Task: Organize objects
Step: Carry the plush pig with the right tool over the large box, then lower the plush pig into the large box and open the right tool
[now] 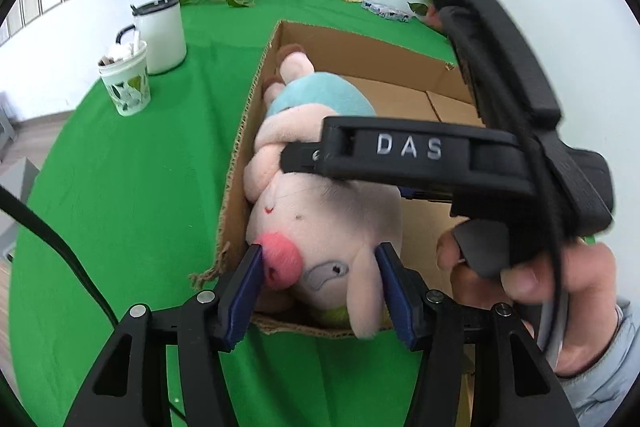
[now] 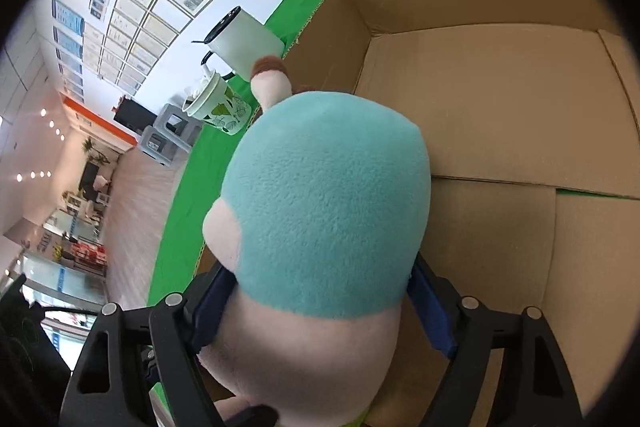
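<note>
Here, one plush pig (image 1: 320, 211), one cardboard box (image 1: 240, 131).

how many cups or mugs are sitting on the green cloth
2. A tall white lidded mug stands on the green cloth left of the cardboard box, and a leaf-patterned cup stands just in front of it. Others may be hidden behind the box.
</note>
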